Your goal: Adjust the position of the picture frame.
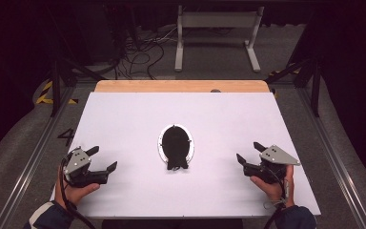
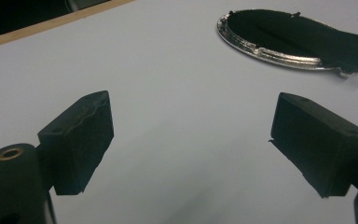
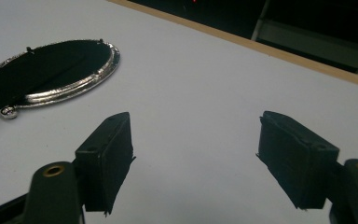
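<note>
Oval silver-rimmed tray sits midway between two empty, open grippers

Oval tray [image 1: 176, 144] with a silver rim and a dark piece lying across it is what both tools face. Start at the jaws: the left gripper [image 1: 104, 159], at the lower left of the high view, has its jaws spread wide with nothing between them; in the left gripper view only bare white table [image 2: 177, 116] lies between the pads [image 2: 81, 140], and the oval tray [image 2: 279, 53] is at the upper right, well apart. The right gripper [image 1: 250, 152], at the lower right of the high view, likewise stands open and empty; in its own view the oval tray [image 3: 74, 86] lies at the upper left.

In the high view the tray's long axis runs top to bottom, and the dark piece [image 1: 176, 160] overhangs the rim at the lower end. Neither hand looks clearly nearer; the tray lies about centred between them, so either could reach inward across the table to meet it.
</note>
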`<state>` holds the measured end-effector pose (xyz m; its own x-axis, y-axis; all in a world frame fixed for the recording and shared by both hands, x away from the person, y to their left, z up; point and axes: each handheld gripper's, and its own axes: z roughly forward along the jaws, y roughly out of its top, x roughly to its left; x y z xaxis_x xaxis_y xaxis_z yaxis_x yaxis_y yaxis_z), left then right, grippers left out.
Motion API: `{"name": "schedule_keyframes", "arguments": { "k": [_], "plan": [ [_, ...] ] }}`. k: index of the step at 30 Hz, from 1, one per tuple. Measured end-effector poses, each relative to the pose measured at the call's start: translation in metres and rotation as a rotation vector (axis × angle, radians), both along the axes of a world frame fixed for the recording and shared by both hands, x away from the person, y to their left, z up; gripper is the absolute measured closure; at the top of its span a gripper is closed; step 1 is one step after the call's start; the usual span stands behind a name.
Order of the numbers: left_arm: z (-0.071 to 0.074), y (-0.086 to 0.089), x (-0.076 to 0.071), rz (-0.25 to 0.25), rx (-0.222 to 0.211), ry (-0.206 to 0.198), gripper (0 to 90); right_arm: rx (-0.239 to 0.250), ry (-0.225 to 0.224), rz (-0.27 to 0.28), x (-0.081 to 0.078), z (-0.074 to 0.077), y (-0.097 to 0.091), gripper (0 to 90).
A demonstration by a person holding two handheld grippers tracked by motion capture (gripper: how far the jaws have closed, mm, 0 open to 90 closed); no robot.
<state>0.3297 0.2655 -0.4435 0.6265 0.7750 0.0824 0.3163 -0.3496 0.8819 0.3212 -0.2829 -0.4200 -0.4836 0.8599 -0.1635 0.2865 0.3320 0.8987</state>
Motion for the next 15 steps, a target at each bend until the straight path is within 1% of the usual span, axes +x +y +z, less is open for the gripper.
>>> {"name": "schedule_keyframes", "arguments": {
  "k": [1,3,6,9,10,12,13,14,15],
  "plan": [
    [0.001,0.0,-0.001,0.003,-0.005,0.0,14.7,-0.005,-0.004,0.005,-0.001,0.001,0.001,26.4],
    [0.001,0.001,-0.002,0.004,0.002,0.003,15.7,-0.008,-0.005,0.015,-0.001,0.001,0.004,26.3],
    [-0.001,0.002,-0.002,0.001,0.009,0.006,18.1,-0.018,0.003,0.026,0.002,0.0,0.01,26.4],
    [-0.001,0.002,-0.001,-0.012,0.017,0.009,23.2,-0.027,0.013,0.033,0.005,-0.001,0.014,27.6],
    [0.0,0.002,0.0,-0.016,0.019,0.013,26.4,-0.027,0.015,0.035,0.007,-0.001,0.016,28.6],
    [0.002,0.0,0.004,-0.027,0.014,0.027,38.4,-0.021,0.032,0.04,0.011,-0.003,0.02,34.8],
    [0.003,-0.002,0.006,-0.044,0.01,0.04,45.9,-0.027,0.037,0.042,0.013,-0.004,0.023,39.6],
    [0.003,-0.002,0.006,-0.044,0.01,0.04,50.4,-0.035,0.039,0.041,0.015,-0.004,0.025,46.0],
    [0.004,-0.006,0.012,-0.063,0.007,0.053,57.2,-0.041,0.034,0.035,0.017,-0.003,0.028,53.9]
  ]
}}
